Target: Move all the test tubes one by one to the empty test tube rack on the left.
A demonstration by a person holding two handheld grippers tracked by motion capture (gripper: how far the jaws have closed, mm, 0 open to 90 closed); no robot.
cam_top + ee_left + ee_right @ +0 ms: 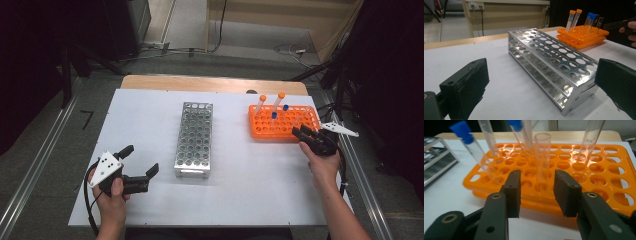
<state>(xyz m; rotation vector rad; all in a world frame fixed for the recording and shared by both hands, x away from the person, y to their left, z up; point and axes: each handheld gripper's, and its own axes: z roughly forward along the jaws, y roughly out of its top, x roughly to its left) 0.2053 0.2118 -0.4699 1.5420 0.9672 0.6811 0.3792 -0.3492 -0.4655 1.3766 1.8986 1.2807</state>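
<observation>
Right tongs point(537, 192), spread and not yet pinching the uncapped tube point(542, 160), could knock neighbouring tubes askew if they close off-centre; left tongs point(141, 159) hover spread.

The place is a lab or test room. An orange tube rack point(283, 123) holding capped plastic tubes point(259, 104) stands on a table under a white sheet point(150, 125). Left of the orange rack sits a metal tube rack point(194, 139). Beyond the orange rack lies a bare grey floor with loose cables point(292, 50), and a wall socket point(477, 5) is set low in a pale wall. Metal rails point(35, 170) run along the floor on either side of the table.
</observation>
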